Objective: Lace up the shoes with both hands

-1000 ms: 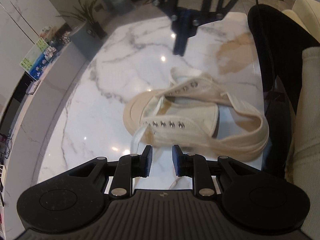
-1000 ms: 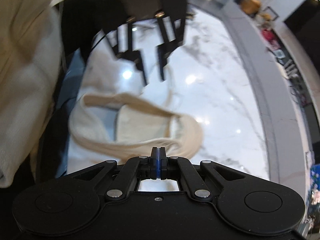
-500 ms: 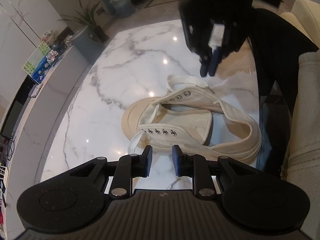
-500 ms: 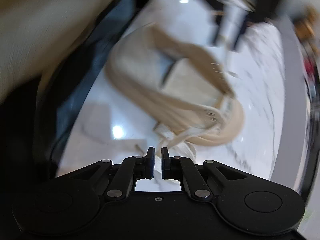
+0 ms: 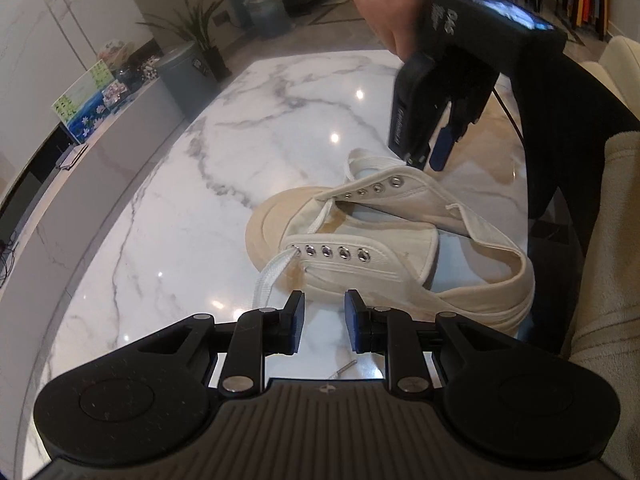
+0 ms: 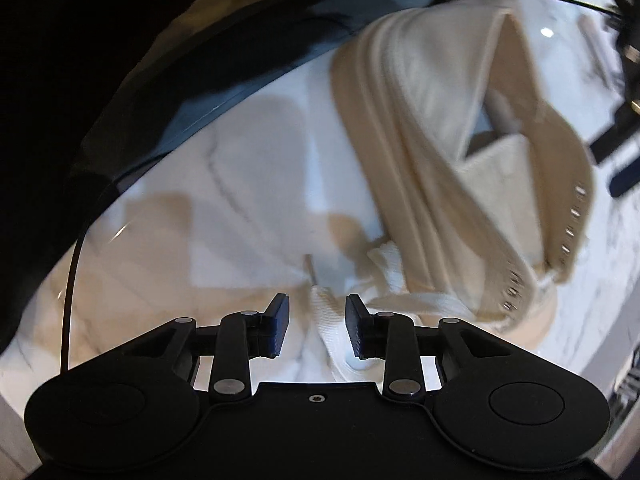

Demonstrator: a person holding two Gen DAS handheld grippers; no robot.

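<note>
The right gripper [image 6: 315, 322] has been opened within the last second: its jaws, which were pressed together a second ago, are now spread, with a white lace [image 6: 332, 328] lying between them but not pinched. Over the same second it has been carried from the heel side of the shoe [image 5: 384, 248] round to the far flank, where it is seen in the left wrist view, held by a hand [image 5: 384, 12] above the far eyelet row. The left gripper [image 5: 323, 322] has stayed parted and holds nothing – the near run of lace [image 5: 276, 272] lies just ahead of its jaws.

By judgement, a fresh grasp of the lace end is being prepared so that it can be fed through an eyelet; nothing is gripped at present, so the lacing is paused between holds.

Counted: 1 cream canvas shoe is lying on the marble table [image 5: 168, 240], tongue open. 5 eyelets are visible on the near flap [image 5: 328, 251] and 5 on the far one [image 5: 372, 189]. Only the 2 toe-most eyelets – 1 per row – appear threaded. 1 metal-tipped lace end [image 5: 344, 368] is seen below the left jaws.
</note>
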